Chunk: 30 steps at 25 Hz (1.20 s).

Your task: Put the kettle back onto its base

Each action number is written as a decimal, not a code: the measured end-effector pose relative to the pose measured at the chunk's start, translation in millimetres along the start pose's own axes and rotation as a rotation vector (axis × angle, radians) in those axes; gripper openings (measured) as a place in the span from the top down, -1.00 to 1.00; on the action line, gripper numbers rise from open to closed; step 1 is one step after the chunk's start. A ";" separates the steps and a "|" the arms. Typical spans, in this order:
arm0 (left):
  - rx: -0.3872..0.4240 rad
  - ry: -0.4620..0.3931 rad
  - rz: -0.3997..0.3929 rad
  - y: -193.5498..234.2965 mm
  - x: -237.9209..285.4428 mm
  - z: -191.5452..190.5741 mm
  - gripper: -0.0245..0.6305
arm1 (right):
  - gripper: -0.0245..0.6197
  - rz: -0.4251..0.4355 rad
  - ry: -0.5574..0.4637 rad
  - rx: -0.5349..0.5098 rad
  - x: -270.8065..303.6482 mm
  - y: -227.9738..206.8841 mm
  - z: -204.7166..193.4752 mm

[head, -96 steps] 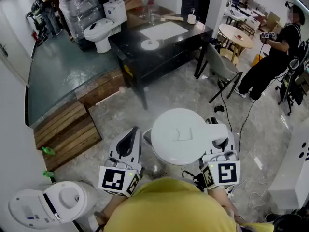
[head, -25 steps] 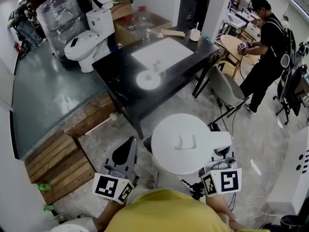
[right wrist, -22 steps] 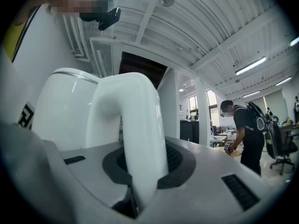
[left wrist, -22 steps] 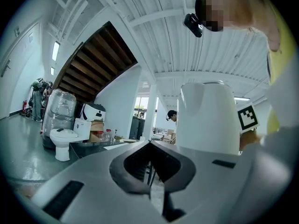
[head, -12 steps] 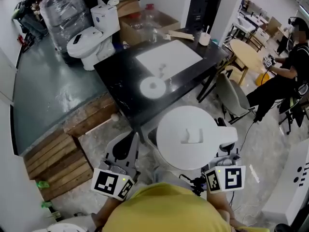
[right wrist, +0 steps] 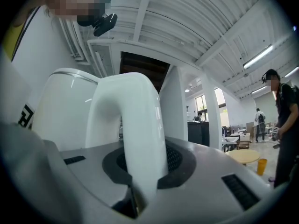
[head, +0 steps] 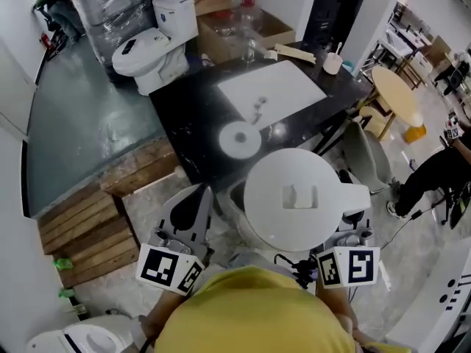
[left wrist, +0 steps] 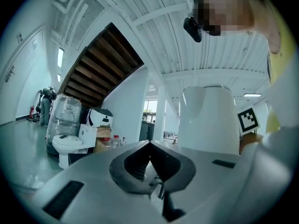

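The long black surface carries the flat round white kettle base near its close edge, with a white mat just beyond the base. The round white plastic kettle hangs upright in the air, lid up, on the person's side of the base and a little to its right. It is off the surface, and its rim looks close to the base from above. Its handle sticks out on the side away from the base.

The right claw is clamped on that handle, with the white loop wedged between its pads. The left claw is pinched together on nothing. It sits on the person's side of the base and slightly left, so it is the nearer one to the base but carries nothing.

So the base lies ahead and leftward of the carrying claw. Compared with half a second ago, the base and the surface's edge have drawn nearer to the kettle, and the grip is unchanged.
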<state>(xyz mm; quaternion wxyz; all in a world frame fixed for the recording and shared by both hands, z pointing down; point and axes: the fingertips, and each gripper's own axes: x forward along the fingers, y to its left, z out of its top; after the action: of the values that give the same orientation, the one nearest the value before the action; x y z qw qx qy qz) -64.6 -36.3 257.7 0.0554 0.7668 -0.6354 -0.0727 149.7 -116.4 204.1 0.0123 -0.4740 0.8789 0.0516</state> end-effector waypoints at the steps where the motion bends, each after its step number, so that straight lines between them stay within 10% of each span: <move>1: 0.001 -0.002 0.011 1.7 4.3 -0.2 0.90 | 0.71 0.010 -0.001 0.002 5.8 -2.8 -1.5; 14: -0.004 0.013 0.083 25.6 39.2 -10.4 0.90 | 0.71 0.077 -0.001 0.018 64.1 -15.1 -17.1; 30: 0.007 0.033 -0.041 86.9 101.0 1.5 0.90 | 0.71 -0.016 -0.031 0.011 134.1 -5.4 -16.1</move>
<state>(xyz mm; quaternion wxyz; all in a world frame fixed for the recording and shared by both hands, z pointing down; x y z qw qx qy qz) -130.5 -151.8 267.4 0.0618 0.7810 -0.6186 -0.0590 80.9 -232.5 210.2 0.0289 -0.4802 0.8750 0.0540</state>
